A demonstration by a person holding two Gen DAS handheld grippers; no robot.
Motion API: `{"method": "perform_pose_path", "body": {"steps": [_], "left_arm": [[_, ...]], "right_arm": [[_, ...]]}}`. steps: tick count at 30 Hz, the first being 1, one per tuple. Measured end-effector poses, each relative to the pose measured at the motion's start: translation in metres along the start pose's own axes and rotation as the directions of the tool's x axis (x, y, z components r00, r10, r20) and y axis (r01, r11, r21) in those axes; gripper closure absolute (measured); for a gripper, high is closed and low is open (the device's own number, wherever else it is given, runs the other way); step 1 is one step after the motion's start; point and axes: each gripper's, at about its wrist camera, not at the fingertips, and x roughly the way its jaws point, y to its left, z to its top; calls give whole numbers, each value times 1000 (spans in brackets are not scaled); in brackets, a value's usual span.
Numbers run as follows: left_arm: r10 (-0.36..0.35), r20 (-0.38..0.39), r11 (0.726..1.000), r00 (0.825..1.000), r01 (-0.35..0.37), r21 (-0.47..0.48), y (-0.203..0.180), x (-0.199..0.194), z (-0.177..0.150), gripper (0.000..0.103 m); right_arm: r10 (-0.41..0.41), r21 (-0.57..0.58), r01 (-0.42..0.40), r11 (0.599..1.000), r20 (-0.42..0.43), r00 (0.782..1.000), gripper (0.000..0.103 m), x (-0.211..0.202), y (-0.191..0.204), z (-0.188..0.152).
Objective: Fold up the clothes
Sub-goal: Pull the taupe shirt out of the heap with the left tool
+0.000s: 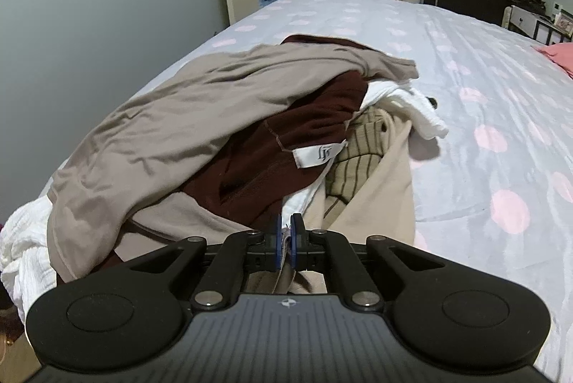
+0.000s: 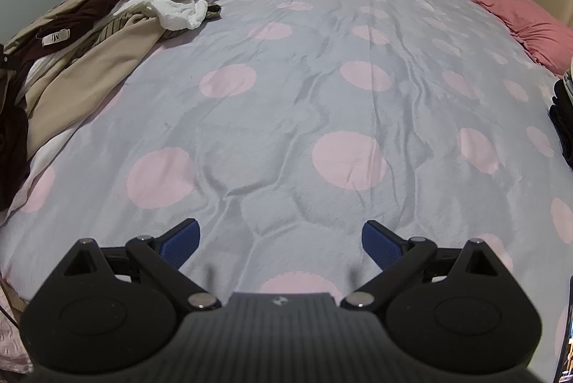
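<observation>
Beige cloth (image 1: 376,204) at the near edge of the pile (image 1: 222,132), on the bed's (image 2: 286,78) left side, was pinched in the left tongs (image 1: 285,241), likely to draw one garment free. Right tongs (image 2: 281,247) stood apart, empty, over bare quilt, probably the folding area.

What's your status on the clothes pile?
Left hand-held gripper shut on beige fabric garment at pile's near edge. Right hand-held gripper open, empty, over grey pink-dotted bedspread. Nothing blocking.
</observation>
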Motion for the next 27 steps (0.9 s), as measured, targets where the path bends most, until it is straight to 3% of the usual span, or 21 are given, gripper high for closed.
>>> {"method": "perform_pose_path", "body": {"steps": [12,16,20,23,26,27], "left_arm": [[-3,22,1000,1000,2,6,-1,-7,0,100],[-27,39,999,999,29,-32,9,-17,5,99],[-38,40,995,998,41,-87,30,-18,11,81],[-27,55,995,998,32,-95,45,-10,19,77],[-62,29,994,998,64,-86,56,7,24,63],[-62,24,995,998,64,-83,58,13,25,63]], "right_arm": [[2,-17,-2,1000,-13,1000,5,3,2,-2],[0,-18,-1,1000,-20,1000,5,5,0,-3],[6,-15,-6,1000,-31,1000,5,8,-1,-5],[11,-17,-11,1000,-37,999,5,10,-1,-5],[13,-15,-14,1000,-40,999,5,11,-1,-6],[13,-15,-14,1000,-42,999,5,12,-2,-6]]}}
